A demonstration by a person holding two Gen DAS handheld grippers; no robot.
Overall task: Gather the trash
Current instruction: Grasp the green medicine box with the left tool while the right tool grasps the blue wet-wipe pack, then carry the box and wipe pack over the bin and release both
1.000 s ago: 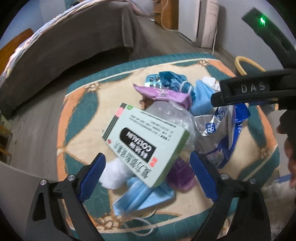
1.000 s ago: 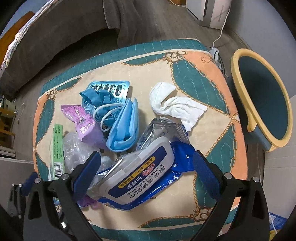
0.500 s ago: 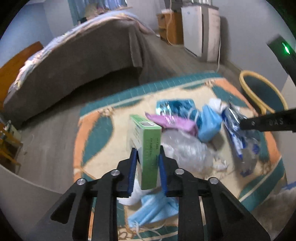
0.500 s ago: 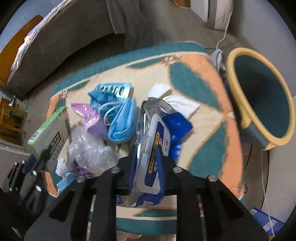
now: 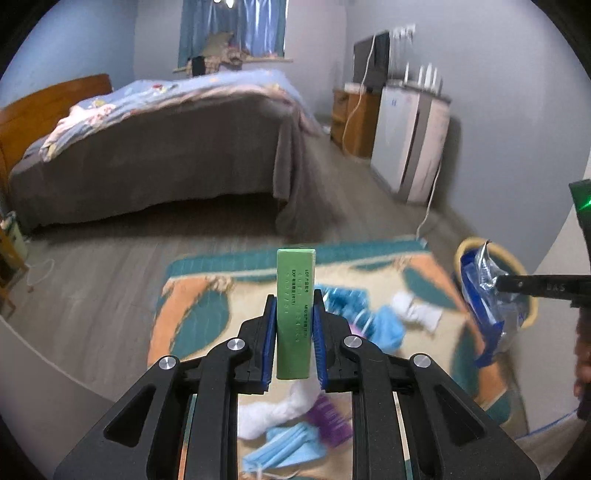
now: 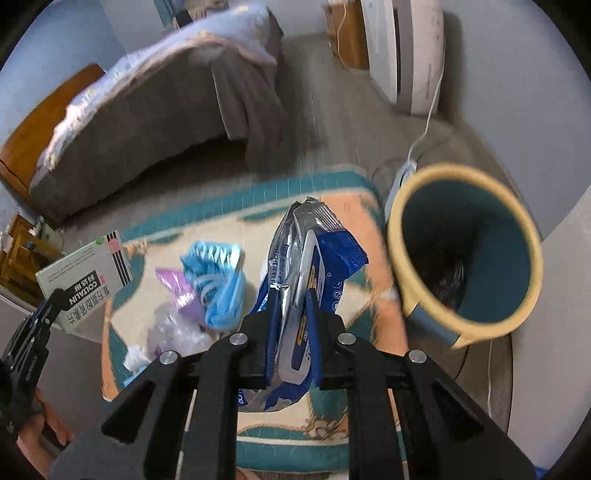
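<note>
A home bedroom: a made bed (image 5: 159, 140) at ten o'clock, curtained window (image 5: 232, 26) at twelve, probably an air purifier (image 5: 410, 144) at two.

Left tongs (image 5: 294, 325): blue pads clamped on both flat faces of an upright green box (image 5: 295, 295), tips angled downward. Right tongs (image 6: 291, 317): jaws closing, a blue wipes pack (image 6: 310, 258) pinched between the pads, tips pitched steeply down. A hand (image 6: 35, 439) grips the left handle.

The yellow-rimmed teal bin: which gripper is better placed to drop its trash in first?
The right gripper. Its blue wet-wipes pack hangs just beside the yellow-rimmed teal bin; the left gripper holds the green medicine box farther away.
</note>
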